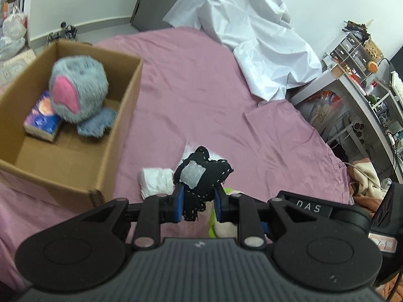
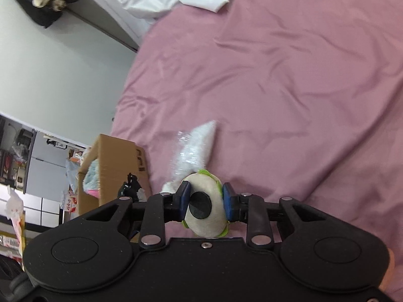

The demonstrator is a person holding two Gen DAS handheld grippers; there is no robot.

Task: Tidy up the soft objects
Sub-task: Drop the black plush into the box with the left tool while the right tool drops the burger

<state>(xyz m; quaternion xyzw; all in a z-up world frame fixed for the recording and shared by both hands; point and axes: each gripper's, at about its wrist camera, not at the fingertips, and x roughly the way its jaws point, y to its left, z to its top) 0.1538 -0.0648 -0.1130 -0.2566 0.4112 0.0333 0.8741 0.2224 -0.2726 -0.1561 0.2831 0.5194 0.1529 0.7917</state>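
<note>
Left fingers grip the black plush; right fingers grip the eyeball plush; cardboard box alongside.

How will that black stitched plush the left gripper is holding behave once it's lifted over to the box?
The black plush probably stays floppy: a loose tail droops below the left gripper pads. It looks light for its size, bulging between the pads rather than resisting them. Fabric on rubber pads likely won't slip, and it shouldn't roll once dropped into the cardboard box.
</note>
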